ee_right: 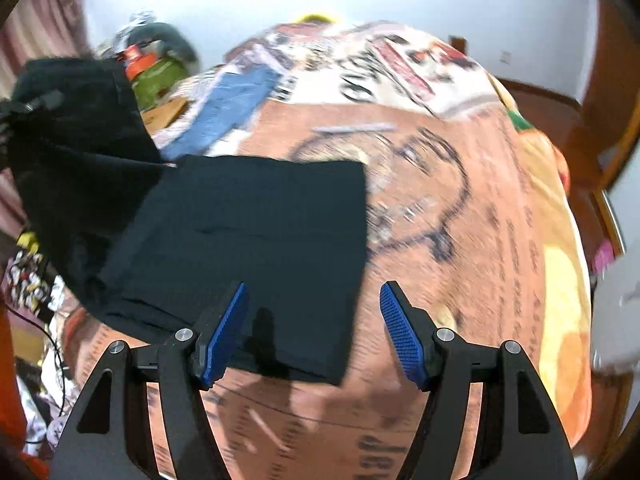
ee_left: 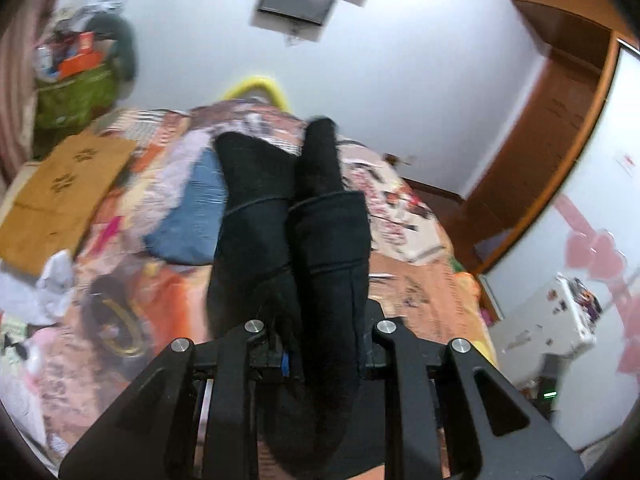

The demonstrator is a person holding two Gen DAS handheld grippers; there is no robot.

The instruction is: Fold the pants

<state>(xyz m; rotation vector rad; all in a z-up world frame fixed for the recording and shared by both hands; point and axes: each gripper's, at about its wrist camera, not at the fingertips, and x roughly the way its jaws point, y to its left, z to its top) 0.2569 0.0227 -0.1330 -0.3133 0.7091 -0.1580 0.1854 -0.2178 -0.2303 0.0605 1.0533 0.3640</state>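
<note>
The black pants lie partly flat on the cartoon-print blanket of a bed. Their left portion is lifted up off the bed. In the left wrist view the black fabric bunches between the fingers of my left gripper, which is shut on it; two cuffed ends stick out ahead, and the pads are hidden by cloth. My right gripper hovers over the near right corner of the flat part. It is open, and nothing is between its blue pads.
Folded blue jeans lie farther back on the bed. A flat cardboard sheet and a stuffed green bag are at the left side. A wooden wardrobe stands to the right. Loose clothes lie at the near left.
</note>
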